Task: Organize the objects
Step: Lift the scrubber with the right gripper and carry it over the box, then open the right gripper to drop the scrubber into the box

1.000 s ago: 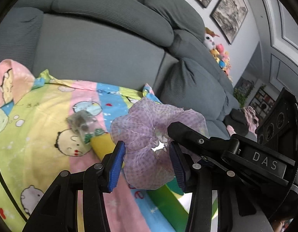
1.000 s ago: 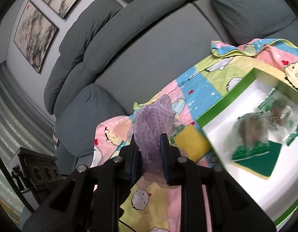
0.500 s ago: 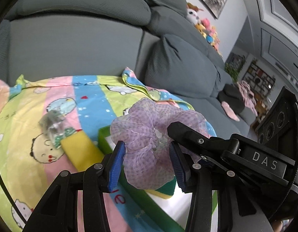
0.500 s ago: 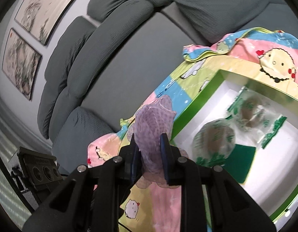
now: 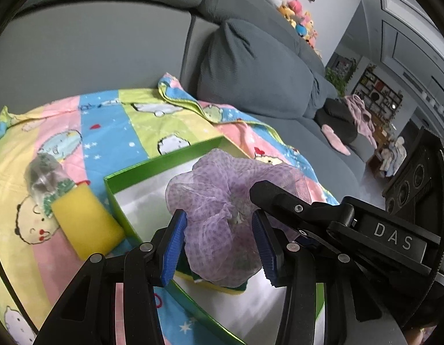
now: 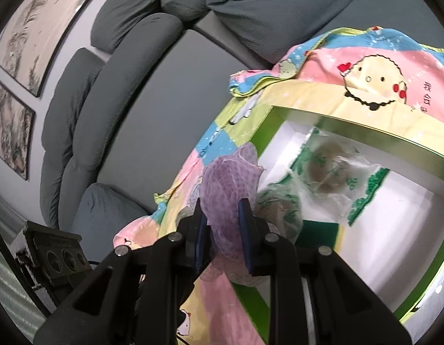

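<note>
Scrunchie [image 6: 229,189]: clamped in right gripper [image 6: 223,234], above near-left corner of box [image 5: 164,161]. Left gripper [image 5: 219,238] spread, straddling it. Risk: mesh snags on pads, or drops outside onto blanket [image 5: 78,126].

The ruffled lilac mesh scrunchie [image 5: 222,210] hides the middle of the green-walled, white-floored box [image 5: 152,164], and that box's near corner runs off the bottom edge. A yellow-and-green sponge [image 5: 222,287] shows only as a sliver beneath the scrunchie. The clear crinkled packet [image 5: 43,172] near the cartoon-print blanket's [image 5: 106,126] left edge is too blurred to identify its contents.

In the right wrist view, the two clear green-printed packets [image 6: 328,169] in the box hold brown lumps too blurred to name.
</note>
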The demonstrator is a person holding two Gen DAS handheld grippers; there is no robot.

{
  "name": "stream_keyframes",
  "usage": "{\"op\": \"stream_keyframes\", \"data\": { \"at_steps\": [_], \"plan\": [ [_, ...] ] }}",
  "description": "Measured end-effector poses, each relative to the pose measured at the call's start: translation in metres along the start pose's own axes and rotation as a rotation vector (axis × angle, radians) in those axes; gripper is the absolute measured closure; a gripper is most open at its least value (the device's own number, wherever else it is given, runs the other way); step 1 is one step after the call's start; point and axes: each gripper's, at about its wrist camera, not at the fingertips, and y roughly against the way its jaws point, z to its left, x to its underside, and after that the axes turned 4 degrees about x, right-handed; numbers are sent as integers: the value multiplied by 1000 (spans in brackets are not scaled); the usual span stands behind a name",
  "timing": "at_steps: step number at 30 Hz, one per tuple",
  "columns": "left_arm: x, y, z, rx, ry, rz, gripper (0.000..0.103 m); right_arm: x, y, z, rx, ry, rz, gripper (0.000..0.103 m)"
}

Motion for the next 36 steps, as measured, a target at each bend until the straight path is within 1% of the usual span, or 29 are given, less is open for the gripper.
{"op": "stream_keyframes", "data": {
  "at_steps": [5, 8, 9, 13, 18, 25, 28, 30, 34, 35, 36],
  "plan": [
    [2, -10, 3, 19, 20, 26, 55, -1, -4, -9, 58, -19, 2, 80],
    [5, -15, 4, 34, 36, 36, 55, -2, -8, -13, 143, -23, -2, 80],
    [5, -17, 4, 35, 41, 45, 55, -1, -10, -15, 157, -24, 3, 80],
    [6, -22, 5, 55, 56, 65, 55, -1, -12, -21, 180, -38, 14, 80],
    [8, -24, 6, 40, 58, 69, 55, 0, -13, -22, 224, -34, 12, 80],
    [10, -26, 10, 22, 68, 72, 55, 1, -17, -24, 251, -46, 17, 80],
    [10, -26, 10, 11, 64, 77, 55, 1, -20, -26, 301, -47, 19, 80],
    [10, -25, 11, 18, 67, 77, 55, 2, -23, -27, 317, -52, 31, 80],
    [10, -22, 10, 11, 68, 79, 55, 3, -22, -28, 321, -63, 24, 80],
    [10, -20, 11, 12, 70, 80, 55, 2, -21, -29, 322, -68, 19, 79],
    [10, -18, 12, 15, 74, 80, 55, 2, -19, -29, 323, -75, 14, 74]
  ]
}}
